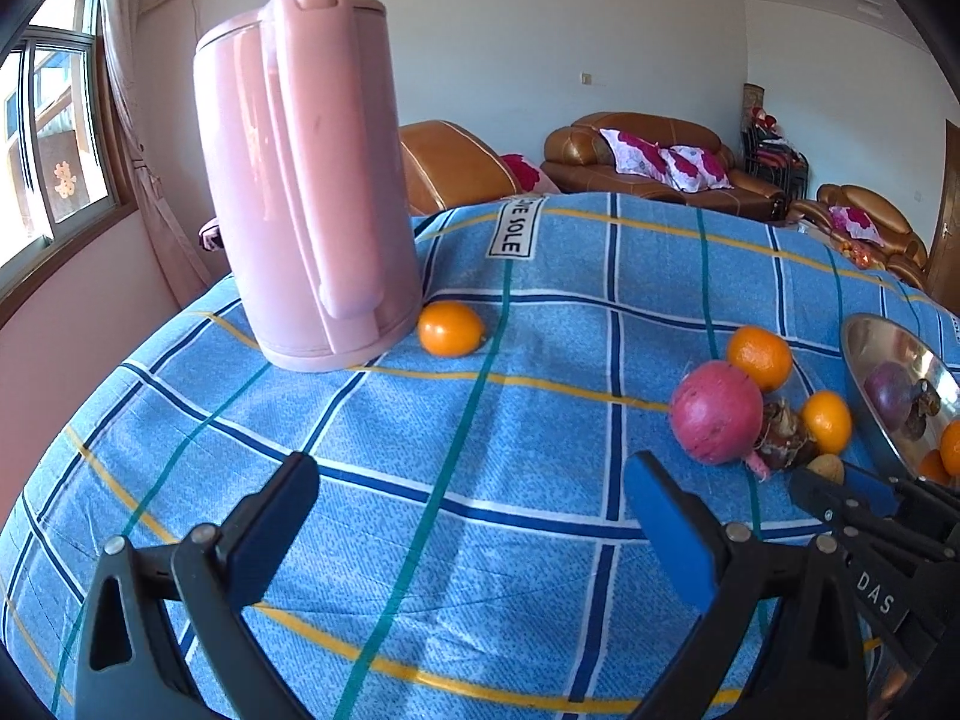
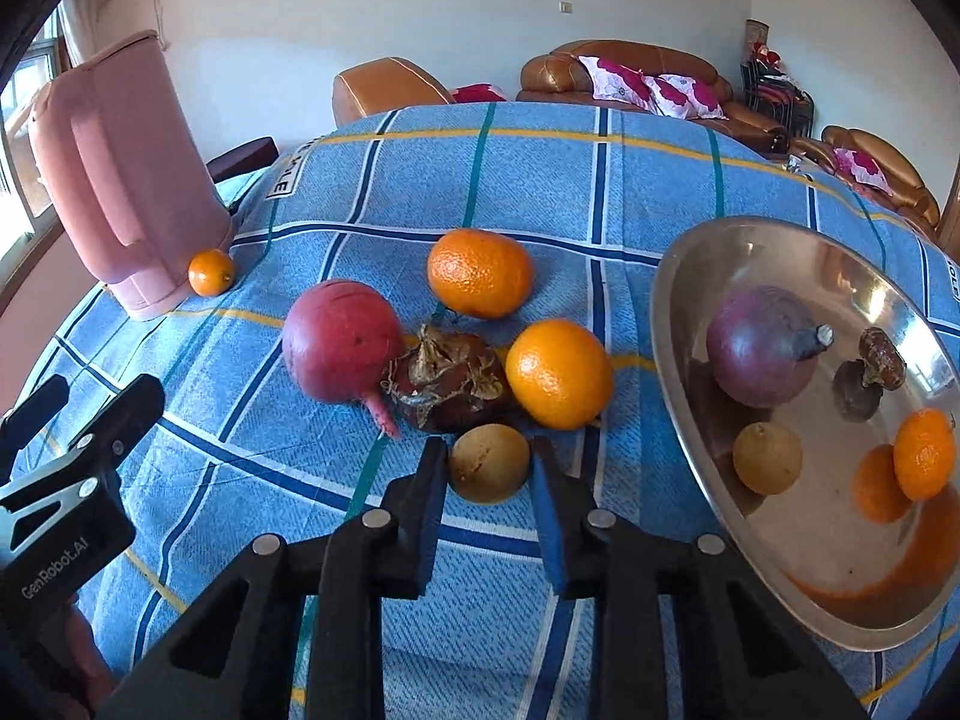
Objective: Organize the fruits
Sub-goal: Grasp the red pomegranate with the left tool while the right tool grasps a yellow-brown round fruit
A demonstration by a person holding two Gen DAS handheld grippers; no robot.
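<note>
My right gripper point(image 2: 489, 465) is shut on a small yellow-brown fruit point(image 2: 489, 462) that rests on the blue checked cloth point(image 2: 540, 180), one pad pressed on each side. Just beyond it lie a brown husked fruit point(image 2: 447, 384), a red round fruit with a pink tail point(image 2: 339, 348) and two oranges point(image 2: 480, 273) point(image 2: 558, 372). The steel bowl point(image 2: 678, 312) to the right holds a purple fruit point(image 2: 762, 348), a yellow one point(image 2: 767, 457), an orange point(image 2: 924, 453) and small dark ones. My left gripper point(image 1: 471, 474) hovers open over bare cloth, holding nothing.
A tall pink kettle point(image 1: 300, 180) stands at the far left of the table, with a small orange point(image 1: 451, 329) against its base. Brown sofas with flowered cushions point(image 1: 660, 162) line the wall behind. A window point(image 1: 54, 138) is at the left.
</note>
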